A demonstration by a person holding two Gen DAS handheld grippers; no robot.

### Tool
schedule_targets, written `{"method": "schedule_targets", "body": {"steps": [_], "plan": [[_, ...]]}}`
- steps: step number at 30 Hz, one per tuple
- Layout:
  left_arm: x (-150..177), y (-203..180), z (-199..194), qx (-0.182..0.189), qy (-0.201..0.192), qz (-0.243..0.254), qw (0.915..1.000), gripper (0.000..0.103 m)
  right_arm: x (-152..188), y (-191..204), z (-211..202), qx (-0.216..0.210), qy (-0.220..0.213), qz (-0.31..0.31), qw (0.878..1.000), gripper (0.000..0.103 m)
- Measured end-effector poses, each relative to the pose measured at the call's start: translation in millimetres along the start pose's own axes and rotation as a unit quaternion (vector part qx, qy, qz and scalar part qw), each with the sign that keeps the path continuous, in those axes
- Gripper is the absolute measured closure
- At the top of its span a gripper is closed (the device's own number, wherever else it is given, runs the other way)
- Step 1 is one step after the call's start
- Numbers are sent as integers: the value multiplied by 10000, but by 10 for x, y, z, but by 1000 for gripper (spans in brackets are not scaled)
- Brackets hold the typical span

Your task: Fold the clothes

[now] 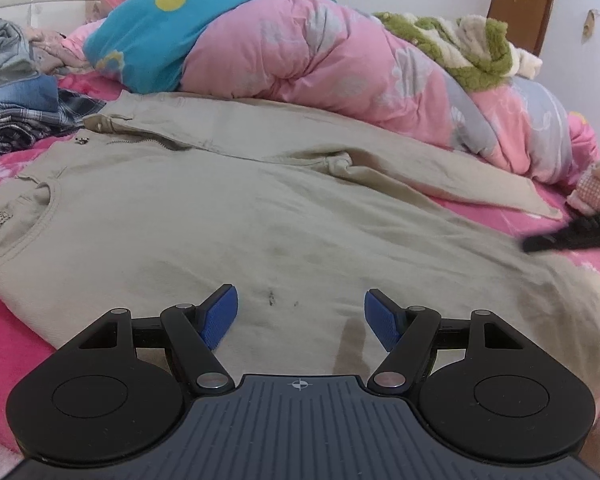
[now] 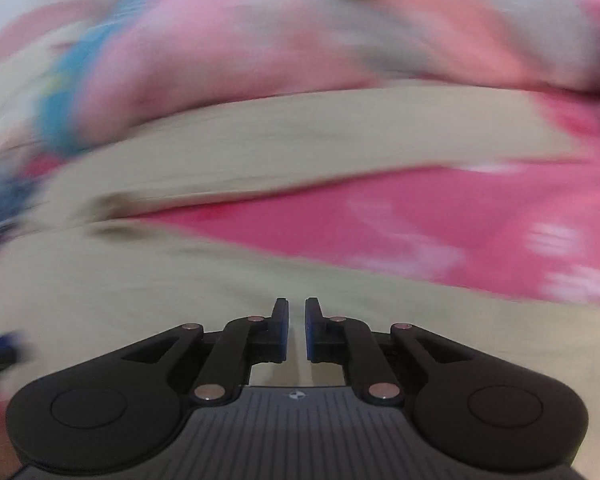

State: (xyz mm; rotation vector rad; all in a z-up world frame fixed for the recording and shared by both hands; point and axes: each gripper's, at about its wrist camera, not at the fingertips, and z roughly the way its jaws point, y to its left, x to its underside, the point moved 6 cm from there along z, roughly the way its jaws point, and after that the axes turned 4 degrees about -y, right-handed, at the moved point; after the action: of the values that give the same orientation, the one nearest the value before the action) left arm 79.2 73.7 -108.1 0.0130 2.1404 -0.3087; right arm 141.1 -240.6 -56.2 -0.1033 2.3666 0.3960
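While the left gripper (image 1: 300, 316) hangs over the beige trousers (image 1: 228, 208), its blue pads (image 1: 220, 320) stand well spread with nothing between them; only cloth shows in the gap below.

Left wrist view:
- Trousers lie flat across the pink bed sheet (image 1: 4, 344), filling the centre of the frame. Waistband, button and zip sit at about 10 o'clock; one leg runs out toward 3 o'clock, its hem near the frame edge.
- Dark smudges mark the fabric just beyond the pads, at 12 o'clock from the gripper.
- Pink quilt (image 1: 300, 60) is bunched along the far side of the trousers, 12 to 2 o'clock, with a blue blanket (image 1: 152, 40) at 11 o'clock and a green-and-white fleece (image 1: 468, 48) at 1 o'clock on top of it.
- Pile of denim and plaid clothes (image 1: 16, 108) at 9 to 10 o'clock, beside the waistband.
- Dark blurred object at 3 o'clock, over the leg hem: cannot tell what it is.

Right wrist view (heavily motion-blurred):
- Right gripper (image 2: 297, 328) has its pads close together, a narrow slit left between them. No cloth is pinched; beige fabric shows through the slit from below.
- Trousers (image 2: 260, 140) spread from 9 o'clock across the middle, with a wedge of pink sheet (image 2: 420, 224) between the two legs at 2 to 3 o'clock.
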Motion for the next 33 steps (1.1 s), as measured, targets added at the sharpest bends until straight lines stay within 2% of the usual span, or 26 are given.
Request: {"method": "schedule_targets", "body": {"steps": [2,3,4,6,8,10,12,14,15,17,18,20,22,24,26,27,30,32,33], "plan": [[5,-10,-17,-22,22,15,10000,32,5,467,228,-731,151,-194,9970,92],[6,-11,-27,-26,29,19,10000,32,-1,623,369,-946,243,-220,9950,92],[7,-10,-32,-28,37,23,10000,32,-12,723,497,-1093,321,-206,9933,92],[9,-4,-33,-19,46,32,10000,32,-58,579,673,-1000,395,73,9942,92],[11,2,-27,-13,57,37,10000,32,-101,81,701,-721,359,713,9942,97],[3,-3,-9,-23,70,68,10000,32,-66,-661,516,-386,171,1596,9863,100],[0,-15,0,-54,83,88,9999,31,28,-1392,208,281,-135,2188,9753,102],[-4,-34,11,-107,104,118,9998,30,160,-1989,-149,1164,-379,2518,9600,103],[-4,-48,17,-145,118,141,9997,30,218,-2136,-280,1318,-479,2675,9533,99],[-7,-81,31,-244,160,207,9994,29,266,-2225,-517,1404,-621,2776,9484,97],[-11,-96,36,-292,184,239,9991,29,279,-2218,-606,1360,-672,2775,9487,96],[-20,-123,39,-349,227,285,9987,29,274,-1857,-538,690,-542,2484,9647,90],[-13,-137,27,-386,265,308,9984,29,346,-1521,-424,-44,-193,2207,9751,84],[-1,-138,18,-432,297,345,9980,29,467,-1328,-282,-341,184,1960,9798,85],[5,-137,12,-440,307,368,9979,29,537,-1517,-322,-370,113,2040,9782,89],[6,-134,12,-438,312,374,9979,29,574,-1754,-401,-325,-27,2323,9721,93],[-7,-118,25,-441,321,369,9978,29,733,-2556,-776,343,-578,3244,9435,103],[-17,-121,24,-445,317,350,9979,29,882,-3030,-1092,890,-978,3818,9147,103],[-20,-121,23,-461,321,347,9978,29,961,-3267,-1254,1161,-1176,4093,8973,100]]}}
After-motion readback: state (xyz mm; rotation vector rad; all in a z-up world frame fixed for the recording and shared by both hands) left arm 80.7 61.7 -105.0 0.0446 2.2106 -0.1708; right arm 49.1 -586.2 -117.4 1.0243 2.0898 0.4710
